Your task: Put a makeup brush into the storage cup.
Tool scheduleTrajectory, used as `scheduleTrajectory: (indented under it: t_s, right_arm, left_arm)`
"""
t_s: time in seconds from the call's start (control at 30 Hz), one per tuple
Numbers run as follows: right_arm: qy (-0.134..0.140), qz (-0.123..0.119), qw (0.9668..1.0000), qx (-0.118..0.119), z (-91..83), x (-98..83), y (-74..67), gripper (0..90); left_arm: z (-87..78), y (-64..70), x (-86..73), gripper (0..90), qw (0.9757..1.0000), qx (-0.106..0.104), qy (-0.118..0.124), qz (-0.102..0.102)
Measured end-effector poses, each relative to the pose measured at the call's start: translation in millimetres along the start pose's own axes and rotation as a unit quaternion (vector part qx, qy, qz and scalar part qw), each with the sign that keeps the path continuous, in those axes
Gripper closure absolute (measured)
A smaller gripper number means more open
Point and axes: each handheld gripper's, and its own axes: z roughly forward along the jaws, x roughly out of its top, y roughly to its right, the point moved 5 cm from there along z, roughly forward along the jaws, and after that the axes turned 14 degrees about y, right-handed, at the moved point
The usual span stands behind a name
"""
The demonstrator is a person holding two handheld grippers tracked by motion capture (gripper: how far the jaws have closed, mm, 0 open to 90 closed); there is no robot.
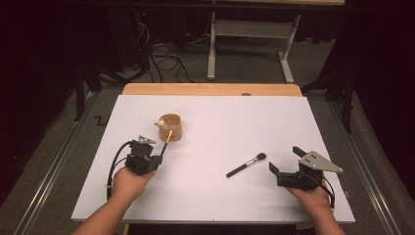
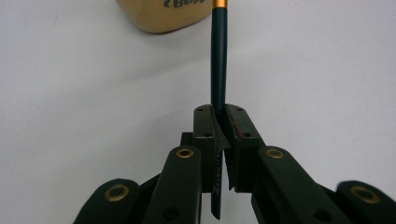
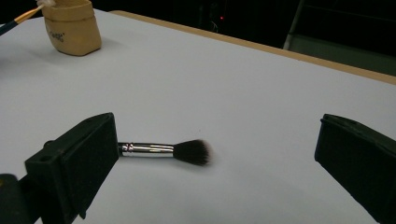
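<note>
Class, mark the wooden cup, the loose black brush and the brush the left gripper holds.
wooden cup (image 1: 172, 128), high view, front wall.
loose black brush (image 1: 243, 167), high view, handle.
held brush (image 2: 218, 60), left gripper view, dark handle.

We see a tan wooden cup (image 1: 172, 128) with dark lettering on the white table (image 1: 215, 191); beside the cup, our dark teal brush handle (image 2: 218, 65) wears a gold band.

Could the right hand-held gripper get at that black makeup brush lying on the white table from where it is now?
Probably yes. The right hand-held gripper has its jaws wide open and points toward the black makeup brush, which lies alone on the white table. Nothing lies between them.
</note>
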Motion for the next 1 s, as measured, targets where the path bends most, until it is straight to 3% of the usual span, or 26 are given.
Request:
scheduleTrajectory:
  t_s: [0.13, 0.27, 0.63, 0.8, 0.9, 1.0]
  right_arm:
    - [-0.001, 0.003, 1.0, 0.0, 0.4, -0.6, 0.0, 0.6]
    - [-0.001, -0.002, 1.0, 0.0, 0.5, -0.3, -0.4, 0.6]
    - [-0.001, -0.002, 1.0, -0.001, 0.9, -0.9, -0.7, 0.6]
    - [0.003, -0.002, 1.0, -0.001, 0.3, 0.3, -1.6, 0.6]
    - [0.004, -0.005, 1.0, 0.002, 1.3, 0.5, -2.0, 0.5]
    - [0.003, -0.009, 0.9999, 0.003, 1.8, 0.3, -2.5, 0.5]
  left_arm:
    - [-0.9, -0.9, 1.9, 83.7, 0.9998, -0.006, 0.019, -0.003]
    - [-2.4, 1.5, 4.2, 83.7, 0.999, -0.009, 0.043, 0.009]
    - [-3.6, 5.0, 12.0, 83.8, 0.9934, -0.032, 0.11, 0.005]
    - [-6.6, 4.1, 17.9, 83.8, 0.9883, -0.039, 0.148, -0.003]
    - [-6.8, 4.3, 20.2, 83.8, 0.9853, -0.033, 0.168, -0.01]
    - [-7.7, 4.9, 19.6, 83.8, 0.9807, -0.03, 0.193, -0.014]
